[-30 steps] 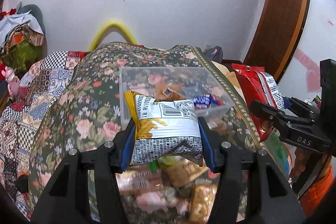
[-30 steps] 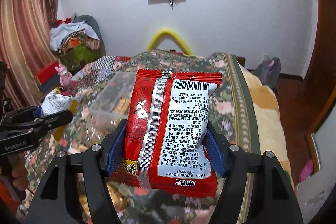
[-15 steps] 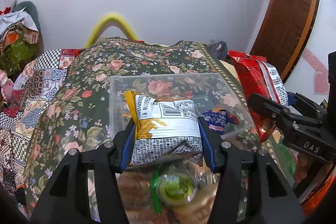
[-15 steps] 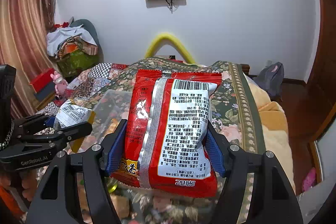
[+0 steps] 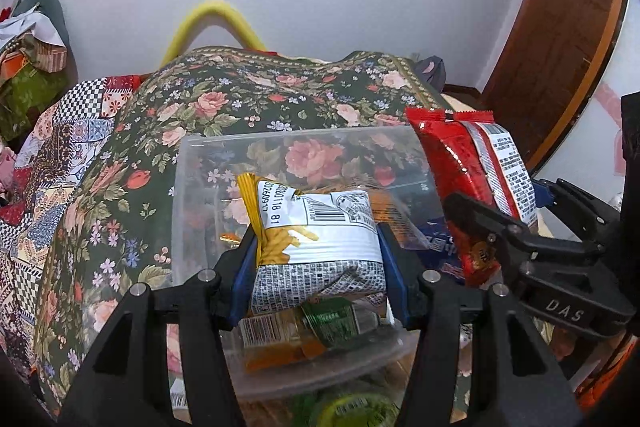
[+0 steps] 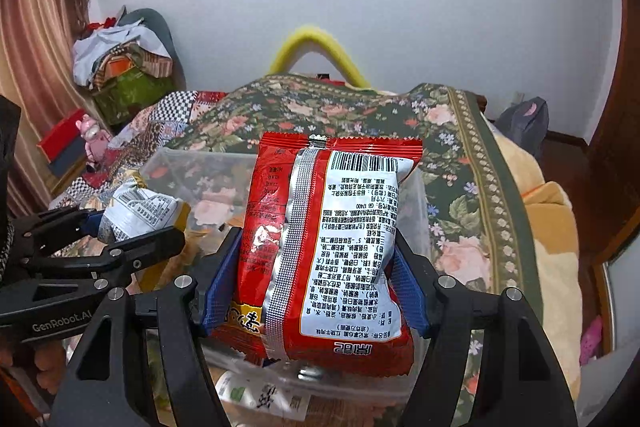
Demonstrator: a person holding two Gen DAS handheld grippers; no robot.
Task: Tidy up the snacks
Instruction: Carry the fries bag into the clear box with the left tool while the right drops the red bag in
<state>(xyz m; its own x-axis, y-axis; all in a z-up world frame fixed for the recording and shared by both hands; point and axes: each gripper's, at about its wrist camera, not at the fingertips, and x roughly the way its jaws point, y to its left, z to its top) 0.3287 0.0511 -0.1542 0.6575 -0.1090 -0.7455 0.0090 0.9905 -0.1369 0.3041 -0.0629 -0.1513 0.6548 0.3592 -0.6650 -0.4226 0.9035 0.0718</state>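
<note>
Left gripper [image 5: 318, 255] clamped on white-yellow snack pack [image 5: 316, 239], above clear bin [image 5: 200, 163] on floral bedspread [image 5: 120, 211]. Right gripper [image 6: 320, 275] clamped on red snack pack [image 6: 328, 243], over bin's right side.

Colour overload here – dark green bedspread [image 5: 240, 95] covered in pink roses, next to a checkered patchwork quilt [image 5: 60, 131]. The bigger snack packet [image 6: 328, 247] is bright red with a silver seam and white label; the smaller snack bag [image 5: 316, 251] is white and yellow with grey print. Clear plastic bin [image 5: 208, 163], blue gripper pads [image 6: 218, 291] – black frames.
</note>
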